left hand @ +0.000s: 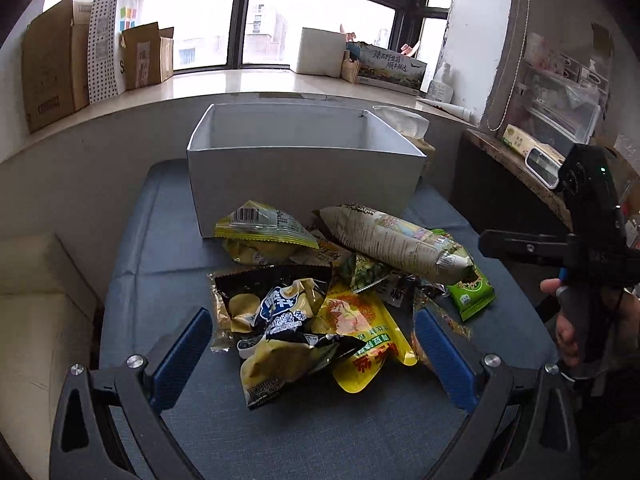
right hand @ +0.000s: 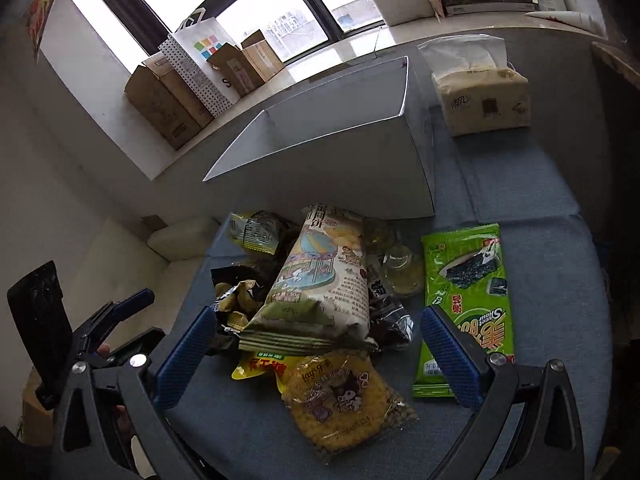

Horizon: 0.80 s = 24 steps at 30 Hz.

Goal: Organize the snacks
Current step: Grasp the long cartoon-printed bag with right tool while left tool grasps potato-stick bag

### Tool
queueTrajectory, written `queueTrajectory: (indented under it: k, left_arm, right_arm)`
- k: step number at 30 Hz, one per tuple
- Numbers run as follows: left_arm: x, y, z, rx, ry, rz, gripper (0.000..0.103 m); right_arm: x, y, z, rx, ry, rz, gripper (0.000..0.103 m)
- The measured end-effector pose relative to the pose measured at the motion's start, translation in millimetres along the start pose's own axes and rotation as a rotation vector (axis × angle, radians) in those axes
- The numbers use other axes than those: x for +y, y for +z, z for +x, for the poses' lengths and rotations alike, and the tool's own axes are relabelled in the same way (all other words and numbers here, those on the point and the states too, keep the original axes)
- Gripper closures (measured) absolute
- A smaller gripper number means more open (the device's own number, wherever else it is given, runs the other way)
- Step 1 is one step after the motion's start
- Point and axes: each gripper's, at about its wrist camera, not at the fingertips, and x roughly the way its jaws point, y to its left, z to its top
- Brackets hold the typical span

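Box: white, open.
Snacks: piled just before box.
Left gripper: jaws wide, holding nothing.
Right gripper: jaws wide, holding nothing.

Bright window above pale sill

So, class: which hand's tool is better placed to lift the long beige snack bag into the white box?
Probably the right tool: it is open and the long beige snack bag lies between its fingers, on top of the pile. The left tool frames the black chip bag instead.
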Motion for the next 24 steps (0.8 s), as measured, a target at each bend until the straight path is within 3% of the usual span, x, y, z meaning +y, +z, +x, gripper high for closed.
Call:
queueTrajectory:
  k: [6, 10, 13, 14, 17, 20, 24]
  left_arm:
    - [9.4, -4.7, 4.1, 0.013, 0.027, -0.009, 0.0]
    - [14.7, -8.5, 11.0, 0.035, 0.02, -0.02, 0.0]
    - [18.3, -11.1, 15.7, 0.051, 0.032, -0.024, 0.0]
    - [20.2, -12.1, 16.4, 0.053, 0.031, -0.03, 0.0]
    - [25.2, -14.2, 18.0, 0.052, 0.031, -0.053, 0.0]
    - [28.8, -16.7, 22.3, 0.067, 0.036, -0.068, 0.0]
    - [31.2, -19.0, 29.7, 0.098, 0.036, -0.08, 0.0]
  right_arm:
    - [2.6, 37.9, 42.1, 0.105, -0.035, -0.056, 0.0]
    - [7.3, 43.6, 76.5, 0.189, -0.061, -0.082, 0.0]
    - [11.7, 41.3, 87.8, 0.204, -0.052, -0.095, 0.002]
    - [13.3, 40.9, 90.9, 0.21, -0.041, -0.1, 0.005]
    - [18.1, 35.7, 99.1, 0.246, -0.074, -0.134, 0.041]
    - [19.3, 28.7, 96.7, 0.241, -0.072, -0.147, 0.059]
    - [17.4, 19.2, 78.5, 0.195, -0.045, -0.148, 0.063]
